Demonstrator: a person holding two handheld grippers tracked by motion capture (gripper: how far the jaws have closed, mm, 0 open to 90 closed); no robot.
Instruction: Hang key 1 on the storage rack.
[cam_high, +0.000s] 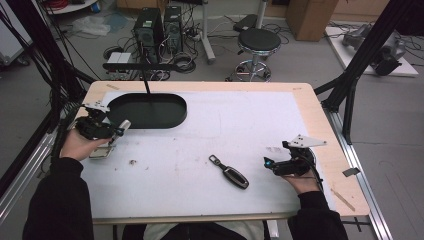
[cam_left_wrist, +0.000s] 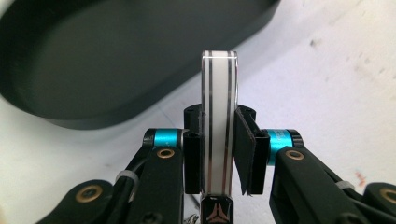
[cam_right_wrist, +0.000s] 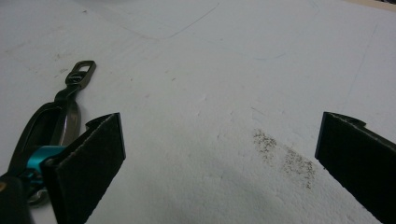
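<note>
My left gripper (cam_high: 119, 130) is at the table's left side, next to the black oval tray (cam_high: 150, 111), and is shut on a white key fob with silver edge lines (cam_left_wrist: 218, 107). The fob stands edge-on between the pads, lifted off the white mat, with the tray (cam_left_wrist: 107, 60) just beyond it. A dark key fob with a metal loop (cam_high: 230, 173) lies flat near the middle of the mat. My right gripper (cam_high: 269, 162) rests low to the right of it, open with nothing between its jaws. In the right gripper view (cam_right_wrist: 219, 154) the dark fob (cam_right_wrist: 56, 116) lies by the left jaw.
A small silver piece (cam_high: 100, 152) lies on the mat under the left hand. A thin black stand (cam_high: 142, 75) rises behind the tray. The wooden table edge (cam_high: 330, 150) runs along the right. A stool (cam_high: 257, 42) and computer towers (cam_high: 150, 27) stand on the floor beyond.
</note>
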